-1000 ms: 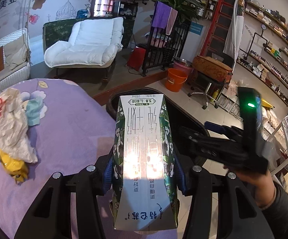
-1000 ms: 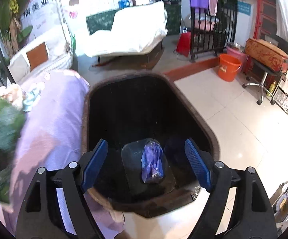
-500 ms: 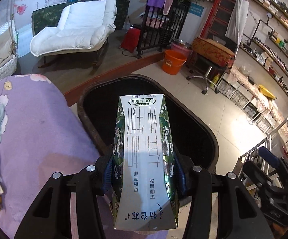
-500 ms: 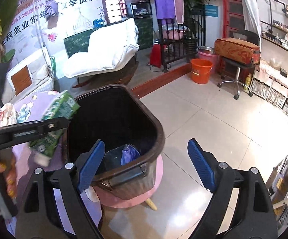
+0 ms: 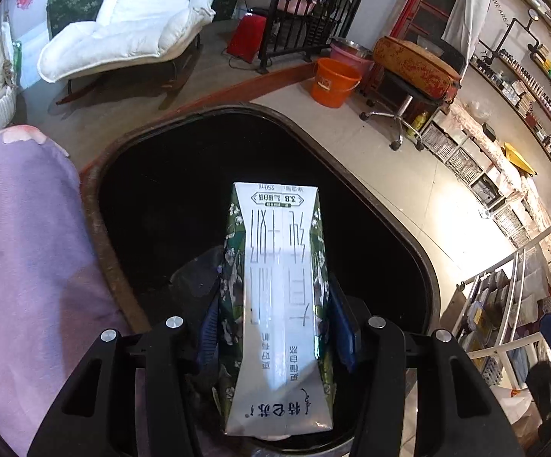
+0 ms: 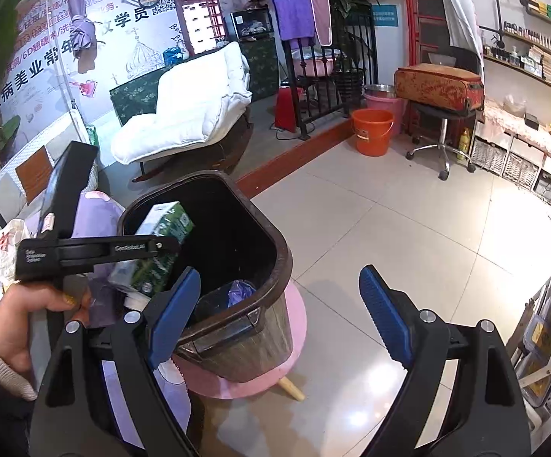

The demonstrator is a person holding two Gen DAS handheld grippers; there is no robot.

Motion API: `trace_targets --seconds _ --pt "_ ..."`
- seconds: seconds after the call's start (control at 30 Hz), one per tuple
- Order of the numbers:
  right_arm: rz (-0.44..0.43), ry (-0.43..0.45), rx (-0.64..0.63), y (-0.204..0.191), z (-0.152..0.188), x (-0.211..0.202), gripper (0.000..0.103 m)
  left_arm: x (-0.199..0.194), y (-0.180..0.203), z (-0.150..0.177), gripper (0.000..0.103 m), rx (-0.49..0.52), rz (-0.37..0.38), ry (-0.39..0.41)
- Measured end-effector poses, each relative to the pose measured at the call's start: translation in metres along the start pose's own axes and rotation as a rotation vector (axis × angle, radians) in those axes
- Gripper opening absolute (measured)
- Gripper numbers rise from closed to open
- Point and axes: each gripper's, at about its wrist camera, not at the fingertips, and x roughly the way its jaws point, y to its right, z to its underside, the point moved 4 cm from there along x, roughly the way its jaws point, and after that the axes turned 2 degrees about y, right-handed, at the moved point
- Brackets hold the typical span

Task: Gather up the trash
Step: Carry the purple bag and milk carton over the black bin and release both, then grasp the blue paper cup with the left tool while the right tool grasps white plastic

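My left gripper is shut on a green and white milk carton and holds it over the open mouth of a dark brown trash bin. In the right wrist view the same carton hangs in the left gripper above the bin, which stands on a pink stool. A purple wrapper lies inside the bin. My right gripper is open and empty, to the right of the bin and above the floor.
A table with a purple cloth lies left of the bin, with crumpled paper trash on it. A white lounge chair, an orange bucket and a stool with a suitcase stand farther back. Shelves line the right wall.
My left gripper has carried the carton from the table side to over the bin mouth. My right gripper has pulled back and right from above the bin, still open.
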Motion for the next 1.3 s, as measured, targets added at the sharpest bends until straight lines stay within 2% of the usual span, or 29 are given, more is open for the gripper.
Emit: trace_targets --seconds 0.03,0.1,0.27,0.4,0.57,0.77,0.93,1.17,1.3 --pt "0.000 0.001 0.000 0.000 0.000 -0.001 0.085 0.000 0.000 0.000 0.053 0.001 0.002 0.000" --pt "0.002 0.008 0.003 0.001 -0.001 -0.002 0.085 -0.002 -0.002 -0.001 0.071 -0.002 0.000 0.010" --pt "-0.001 0.016 0.011 0.002 -0.003 -0.002 0.086 -0.020 -0.005 0.002 0.083 -0.037 0.029 0.056" --pt "-0.022 0.010 0.001 -0.006 -0.004 0.000 0.087 -0.044 -0.009 0.011 0.088 -0.025 0.000 0.120" --pt "-0.083 -0.002 -0.030 -0.030 -0.002 0.001 0.088 -0.082 -0.018 0.030 0.090 -0.002 -0.070 0.197" --pt "-0.178 -0.024 -0.085 -0.075 0.000 0.006 0.088 -0.127 -0.048 0.063 0.092 -0.057 -0.166 0.281" --pt "-0.281 -0.060 -0.163 -0.125 0.007 0.010 0.088 -0.163 -0.077 0.090 0.093 -0.118 -0.228 0.315" --pt "-0.433 -0.121 -0.281 -0.210 0.022 0.009 0.088 -0.202 -0.133 0.125 0.093 -0.205 -0.417 0.345" --pt "-0.513 -0.166 -0.319 -0.256 0.034 0.006 0.088 -0.216 -0.169 0.144 0.093 -0.250 -0.476 0.339"
